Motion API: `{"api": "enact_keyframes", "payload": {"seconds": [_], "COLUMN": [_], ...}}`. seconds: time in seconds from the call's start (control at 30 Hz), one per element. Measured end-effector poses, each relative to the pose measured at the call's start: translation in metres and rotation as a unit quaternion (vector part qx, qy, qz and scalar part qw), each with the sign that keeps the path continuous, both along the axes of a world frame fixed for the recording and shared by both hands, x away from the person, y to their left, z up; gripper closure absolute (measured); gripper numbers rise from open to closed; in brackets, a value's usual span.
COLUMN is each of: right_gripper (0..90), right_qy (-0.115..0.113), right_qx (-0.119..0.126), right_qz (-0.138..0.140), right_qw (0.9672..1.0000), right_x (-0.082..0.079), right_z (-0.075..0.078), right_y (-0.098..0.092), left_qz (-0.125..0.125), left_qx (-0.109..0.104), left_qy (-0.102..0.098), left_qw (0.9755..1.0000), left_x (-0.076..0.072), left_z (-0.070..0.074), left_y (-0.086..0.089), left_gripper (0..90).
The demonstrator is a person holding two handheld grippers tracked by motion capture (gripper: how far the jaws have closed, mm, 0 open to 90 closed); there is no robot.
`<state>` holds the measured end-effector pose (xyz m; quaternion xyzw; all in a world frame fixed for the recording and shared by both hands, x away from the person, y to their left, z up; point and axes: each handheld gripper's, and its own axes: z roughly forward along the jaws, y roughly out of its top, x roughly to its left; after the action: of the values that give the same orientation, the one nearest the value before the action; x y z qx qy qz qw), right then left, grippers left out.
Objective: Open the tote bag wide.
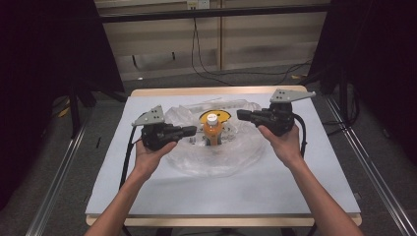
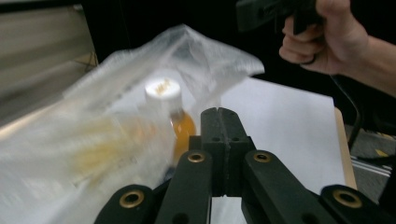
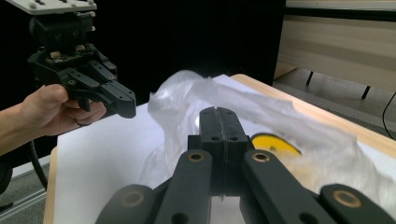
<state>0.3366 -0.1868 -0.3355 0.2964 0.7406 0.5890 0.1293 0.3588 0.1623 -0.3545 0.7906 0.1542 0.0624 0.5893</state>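
An orange bottle (image 1: 211, 132) with a white cap (image 2: 163, 90) stands upright in the middle of a crumpled clear plastic bag (image 1: 216, 157). Behind it, a yellow disc (image 1: 217, 114) lies under the plastic. My left gripper (image 1: 192, 131) is just left of the bottle, pointing at it, jaws shut with nothing visible between them. My right gripper (image 1: 240, 114) hovers to the bottle's upper right with its jaws pressed together. In the left gripper view the shut jaws (image 2: 218, 113) sit right beside the bottle (image 2: 183, 128). The right gripper view shows the bag (image 3: 261, 107) and yellow disc (image 3: 275, 144) past my shut gripper (image 3: 218, 113).
A pale mat (image 1: 295, 182) covers the wooden table (image 1: 206, 91). Dark curtains stand on both sides, and cables lie on the floor behind the table. Metal rails (image 1: 59, 177) run along the floor left and right.
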Motion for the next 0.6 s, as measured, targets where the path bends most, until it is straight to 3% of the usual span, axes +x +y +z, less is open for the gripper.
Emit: {"api": "enact_keyframes", "payload": {"seconds": [0.2,0.27,0.37,0.43,0.5,0.6], "right_gripper": [90.0,90.0,90.0,90.0,90.0,90.0], "right_qy": [0.001,0.008,0.019,0.022,0.031,0.046], "right_qx": [-0.007,-0.002,-0.012,-0.017,-0.018,-0.031], "right_qz": [-0.012,-0.017,-0.023,-0.025,-0.027,-0.037], "right_qw": [0.9999,0.9998,0.9995,0.9993,0.9990,0.9978], "right_x": [0.030,0.041,0.054,0.057,0.060,0.064], "right_z": [0.008,0.007,0.002,-0.003,-0.010,-0.025], "right_y": [0.012,0.013,0.016,0.015,0.013,0.008], "left_qz": [0.012,0.024,0.039,0.064,0.069,0.075], "left_qx": [-0.010,-0.013,-0.012,0.003,0.034,0.062], "left_qy": [-0.014,-0.011,-0.003,-0.002,0.004,0.016], "left_qw": [0.9998,0.9996,0.9992,0.9979,0.9971,0.9951], "left_x": [0.021,0.030,0.044,0.051,0.058,0.067], "left_z": [0.020,0.021,0.019,0.013,0.003,-0.012], "left_y": [-0.004,-0.004,-0.002,-0.003,-0.006,-0.008], "left_gripper": [90.0,90.0,90.0,90.0,90.0,90.0]}}
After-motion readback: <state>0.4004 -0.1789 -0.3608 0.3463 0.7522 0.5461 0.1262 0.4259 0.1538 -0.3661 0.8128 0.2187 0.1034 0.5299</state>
